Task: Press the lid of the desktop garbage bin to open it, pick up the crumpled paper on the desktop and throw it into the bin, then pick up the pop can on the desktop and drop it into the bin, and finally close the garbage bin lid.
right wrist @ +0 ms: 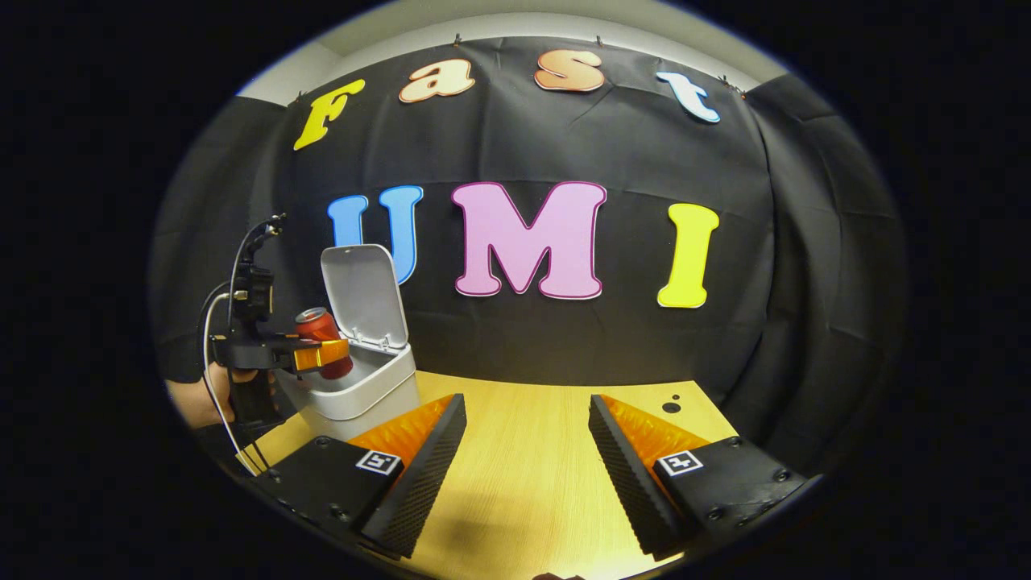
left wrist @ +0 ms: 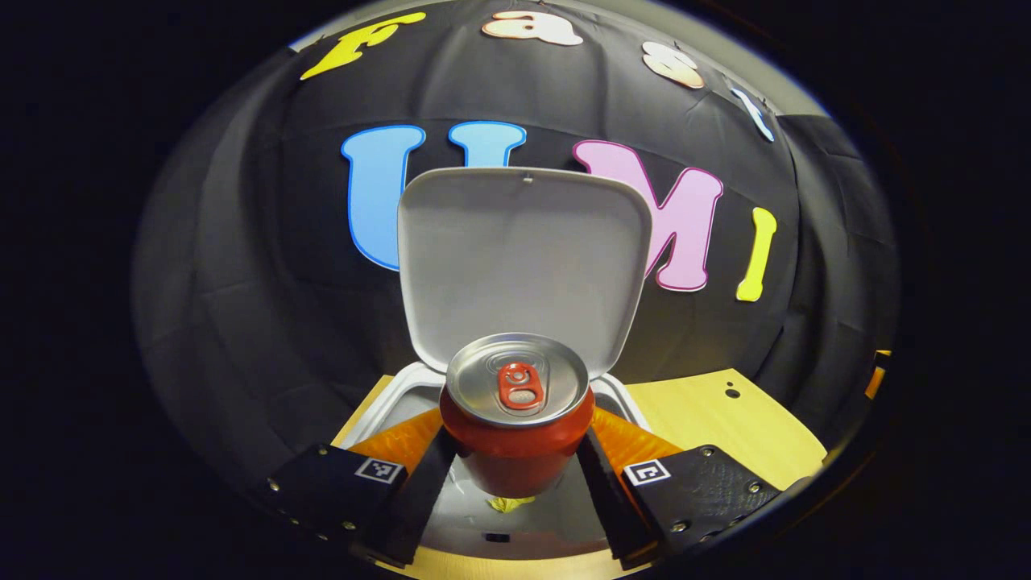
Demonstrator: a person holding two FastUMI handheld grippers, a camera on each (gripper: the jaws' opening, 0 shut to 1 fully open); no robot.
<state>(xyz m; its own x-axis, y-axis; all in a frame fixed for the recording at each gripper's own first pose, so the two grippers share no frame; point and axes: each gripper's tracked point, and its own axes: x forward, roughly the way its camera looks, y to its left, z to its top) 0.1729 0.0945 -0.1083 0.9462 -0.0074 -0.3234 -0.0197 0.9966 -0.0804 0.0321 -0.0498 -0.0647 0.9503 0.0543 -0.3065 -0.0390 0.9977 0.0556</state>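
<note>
Red pop can [left wrist: 515,419] is hanging over the open bin [right wrist: 358,391], pinched by the left gripper [left wrist: 515,483]; right gripper [right wrist: 523,451] is idling spread. Letting go off-centre risks it clipping the rim.

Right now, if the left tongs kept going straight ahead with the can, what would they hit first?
Probably the bin's raised lid, upright just behind the pop can that the left tongs hold over the open bin; depth is uncertain.

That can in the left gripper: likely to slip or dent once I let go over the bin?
The pop can looks smooth metal, so probably slippery. Its tab seems unopened, so maybe full and heavy. Held upright above the open bin, it should drop straight in.
</note>
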